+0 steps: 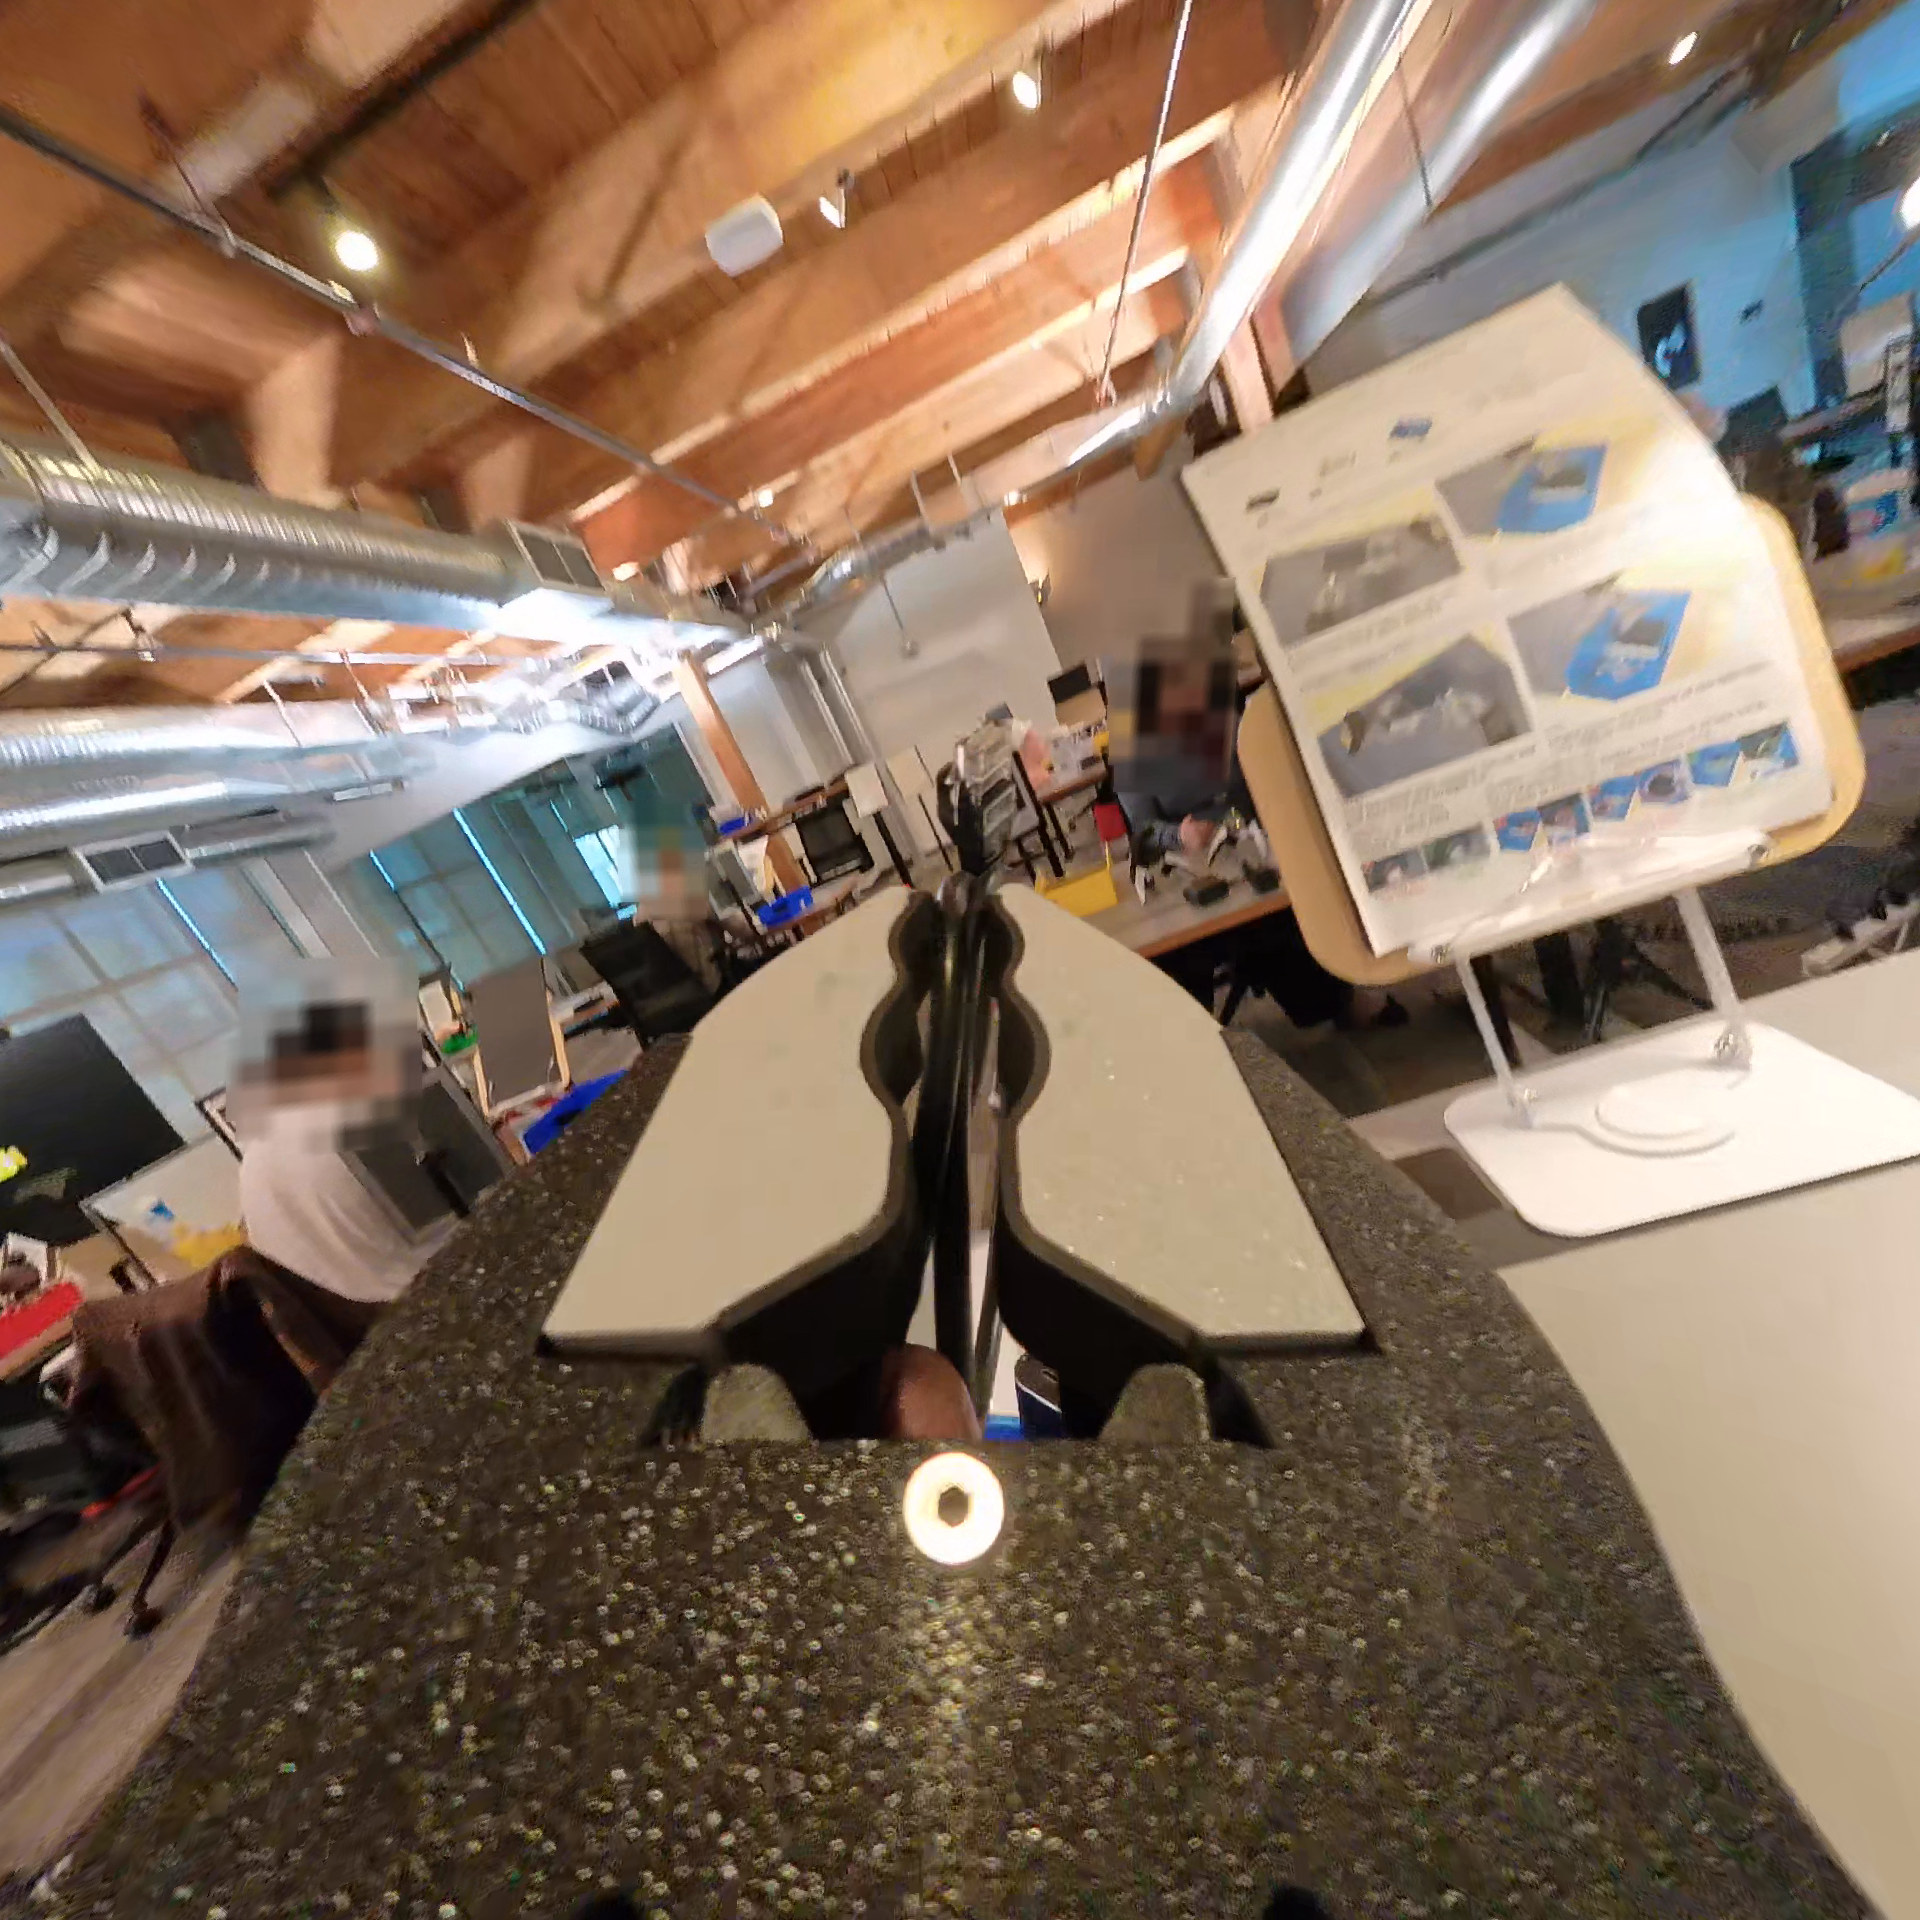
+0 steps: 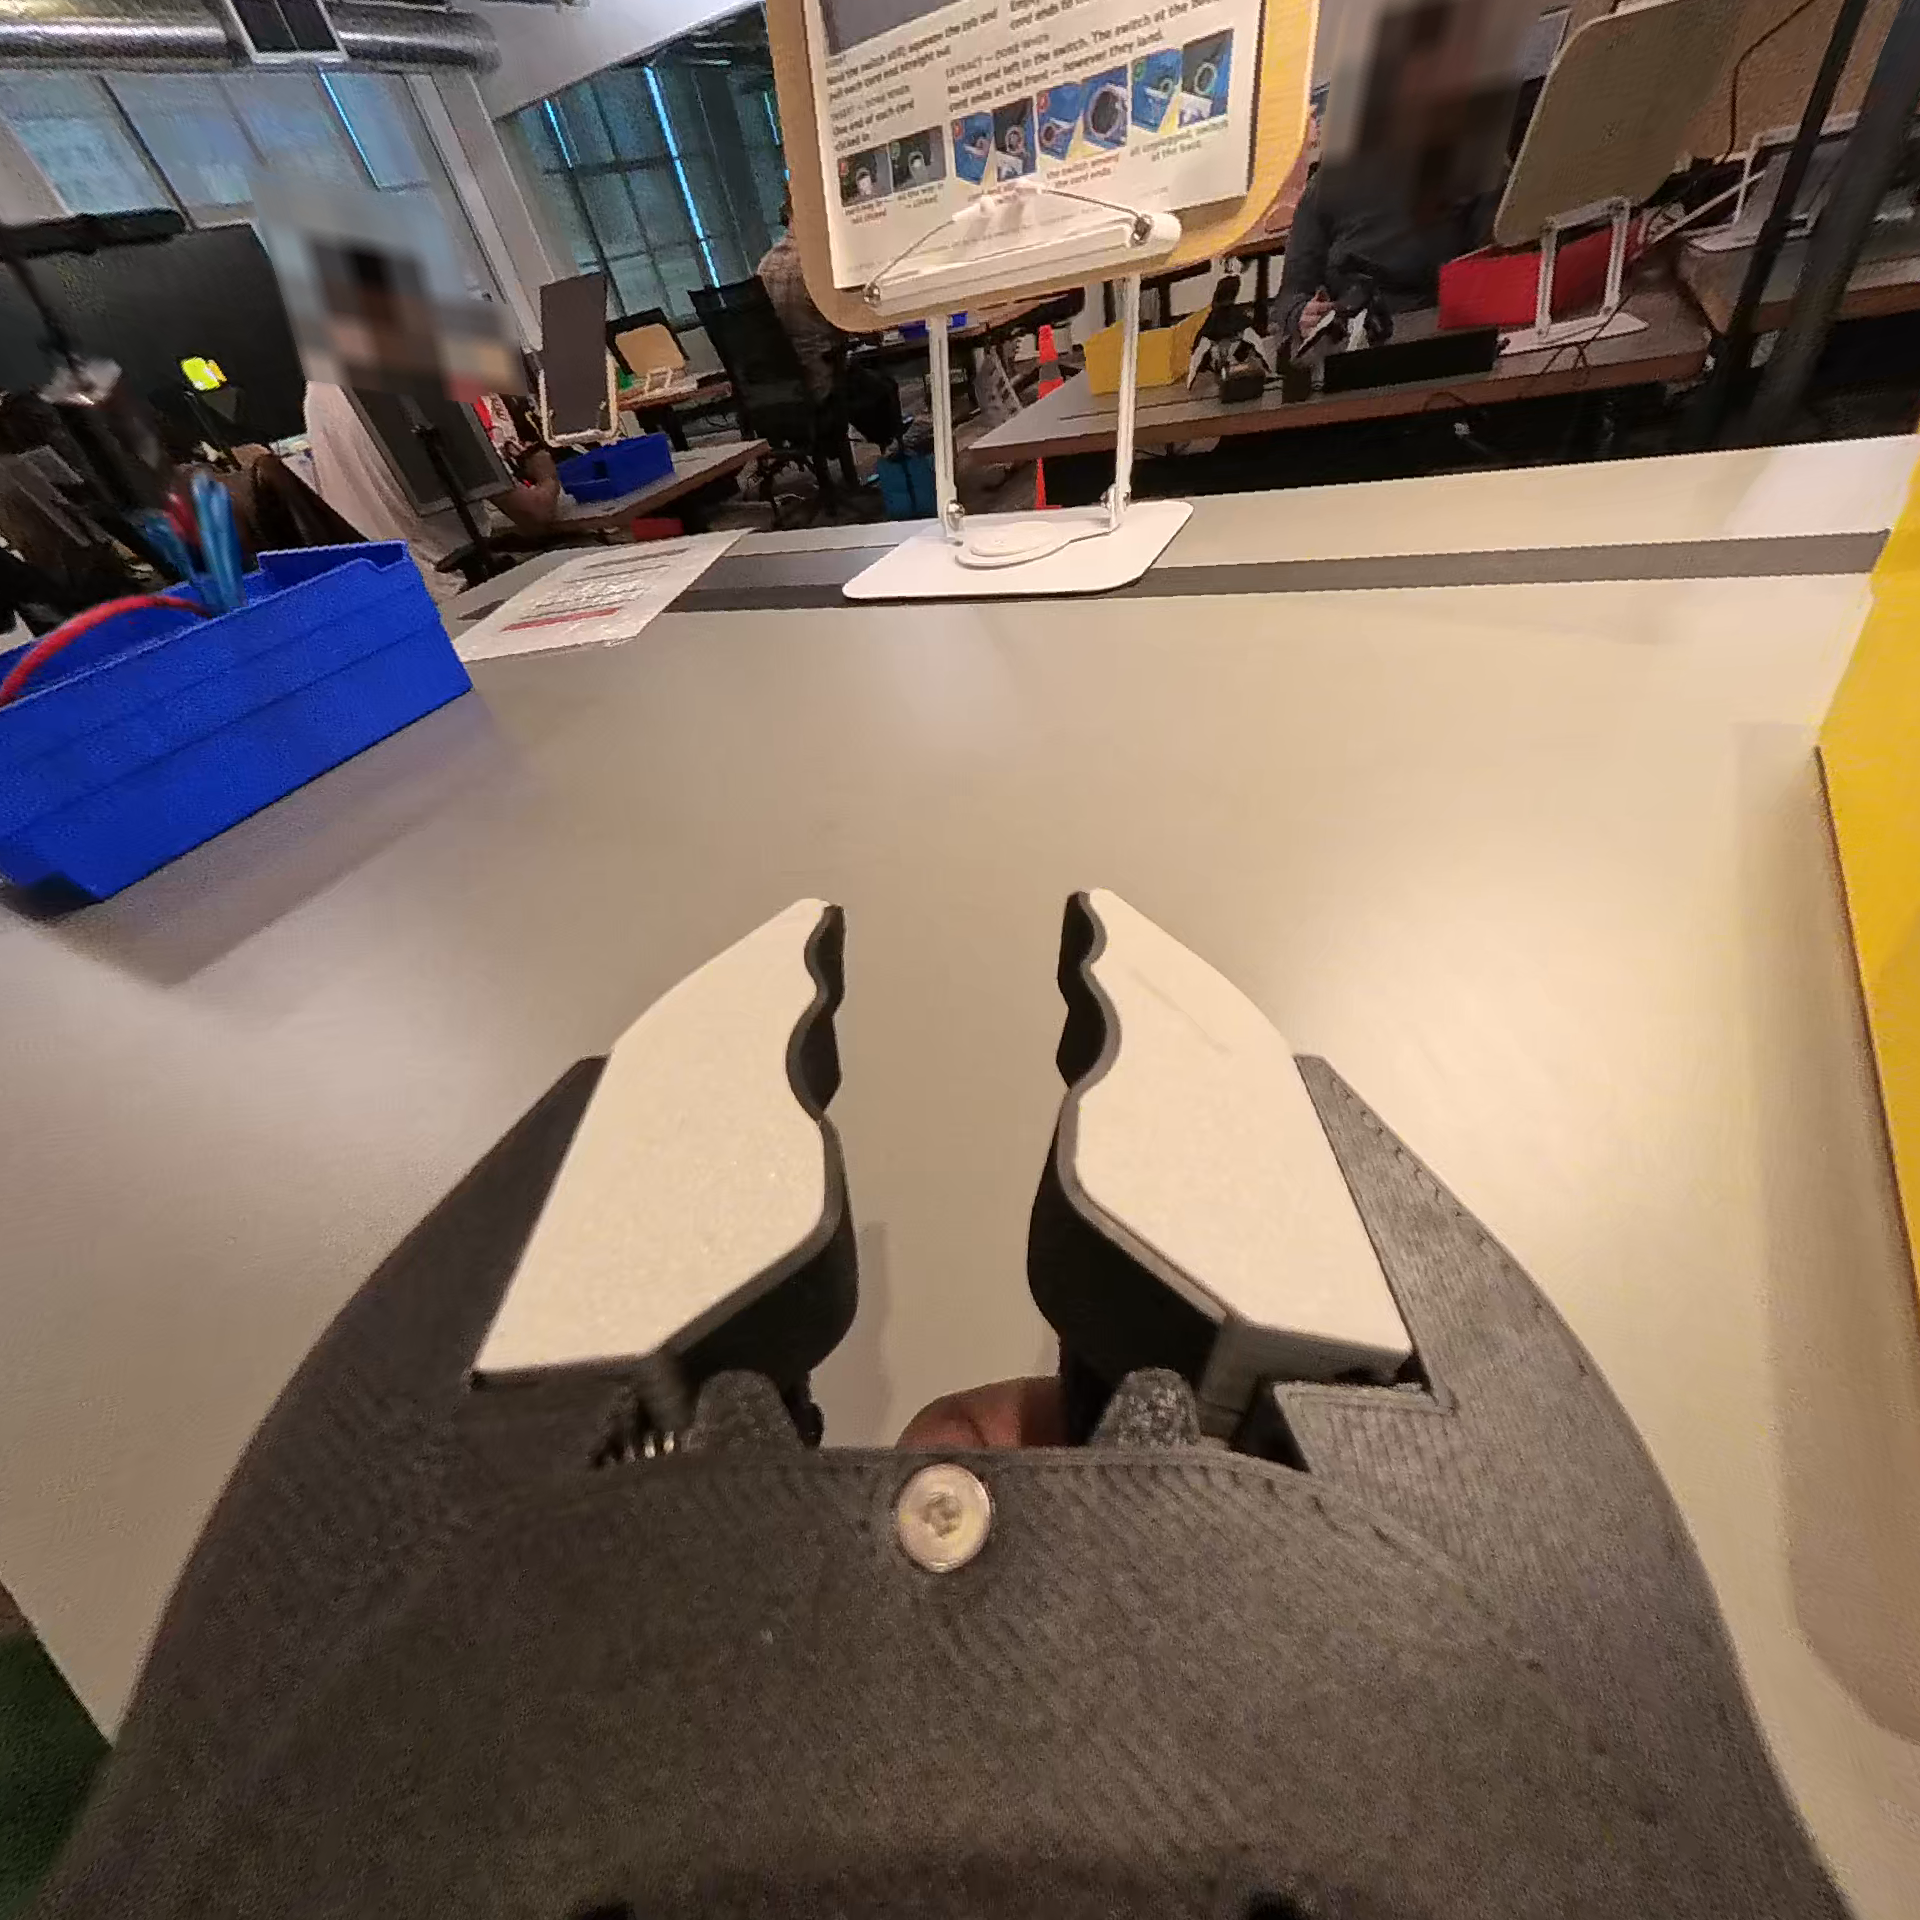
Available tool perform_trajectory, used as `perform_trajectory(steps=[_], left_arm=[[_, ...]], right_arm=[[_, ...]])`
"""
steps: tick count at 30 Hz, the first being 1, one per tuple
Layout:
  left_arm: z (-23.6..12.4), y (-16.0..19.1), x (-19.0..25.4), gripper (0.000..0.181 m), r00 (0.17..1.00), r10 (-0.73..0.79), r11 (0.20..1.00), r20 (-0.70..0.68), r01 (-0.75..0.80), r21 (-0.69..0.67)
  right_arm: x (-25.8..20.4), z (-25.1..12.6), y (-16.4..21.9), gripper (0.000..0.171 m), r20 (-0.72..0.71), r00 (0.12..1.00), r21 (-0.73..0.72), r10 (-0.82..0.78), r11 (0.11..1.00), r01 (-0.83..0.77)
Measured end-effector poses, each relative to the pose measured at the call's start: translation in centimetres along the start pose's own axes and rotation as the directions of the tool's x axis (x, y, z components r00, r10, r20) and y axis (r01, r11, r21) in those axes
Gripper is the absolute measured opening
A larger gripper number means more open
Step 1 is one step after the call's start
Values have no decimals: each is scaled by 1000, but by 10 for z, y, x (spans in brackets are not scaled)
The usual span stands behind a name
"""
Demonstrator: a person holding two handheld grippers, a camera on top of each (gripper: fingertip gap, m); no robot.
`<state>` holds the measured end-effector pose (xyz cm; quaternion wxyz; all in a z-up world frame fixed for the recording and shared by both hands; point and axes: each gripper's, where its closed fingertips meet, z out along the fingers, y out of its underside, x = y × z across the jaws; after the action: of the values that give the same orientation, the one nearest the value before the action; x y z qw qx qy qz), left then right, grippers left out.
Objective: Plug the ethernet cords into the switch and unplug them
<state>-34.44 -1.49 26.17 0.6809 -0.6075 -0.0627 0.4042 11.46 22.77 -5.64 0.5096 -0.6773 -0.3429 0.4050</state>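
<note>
My left gripper (image 1: 958, 899) is shut on a black ethernet cord (image 1: 961, 1091) that runs up between its fingers; the cord's clear plug (image 1: 971, 774) sticks out past the tips. This gripper is tilted upward, toward the ceiling and the room. My right gripper (image 2: 951, 914) is open and empty, held low over the bare grey table (image 2: 1143, 790). A blue bin (image 2: 208, 717) at the left in the right wrist view holds a red cord (image 2: 83, 623) and blue cords (image 2: 213, 545). The switch is not in view.
A white stand with an instruction sheet (image 2: 1023, 125) stands at the table's far side, also in the left wrist view (image 1: 1538, 644). A yellow bin wall (image 2: 1881, 831) is at the right edge. A paper sheet (image 2: 603, 597) lies beyond the blue bin. People sit at desks behind. One gripper's finger ends stand about 60 cm off the other's.
</note>
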Motion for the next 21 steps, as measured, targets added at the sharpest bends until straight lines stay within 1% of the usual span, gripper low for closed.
perform_trajectory(steps=[4, 7, 9, 11, 14, 16, 19, 21], left_arm=[[-10, -60, 1, 9, 1000, 8, 994, 22, -11, 111], [-15, -104, 12, 9, 1000, -1, 984, -15, 4, 179], [-19, -126, 28, 9, 998, 1, 978, -62, 12, 209], [-19, -136, 47, 9, 996, 22, 978, -87, -4, 207], [-10, -123, 82, 8, 990, 37, 990, -139, -17, 140], [1, -100, 108, 5, 983, 32, 997, -180, -20, 71], [13, -72, 141, 1, 977, 15, 997, -211, 1, 78], [21, -50, 165, 0, 964, -26, 999, -264, 35, 28]], right_arm=[[5, 0, 2, 40, -9, 1000, 0, 11, 1000, -11], [6, -1, 2, 40, -4, 1000, 1, 21, 1000, -21], [7, -1, 1, 40, -2, 1000, 4, 28, 1000, -28], [8, -2, 1, 40, 0, 999, 7, 36, 999, -36], [8, -3, 1, 40, 1, 999, 6, 39, 999, -39], [5, -3, 2, 40, 6, 999, 4, 38, 999, -38], [0, -1, 3, 40, 19, 999, 0, 42, 999, -42], [-3, 0, 4, 40, 25, 999, -2, 44, 999, -44]])
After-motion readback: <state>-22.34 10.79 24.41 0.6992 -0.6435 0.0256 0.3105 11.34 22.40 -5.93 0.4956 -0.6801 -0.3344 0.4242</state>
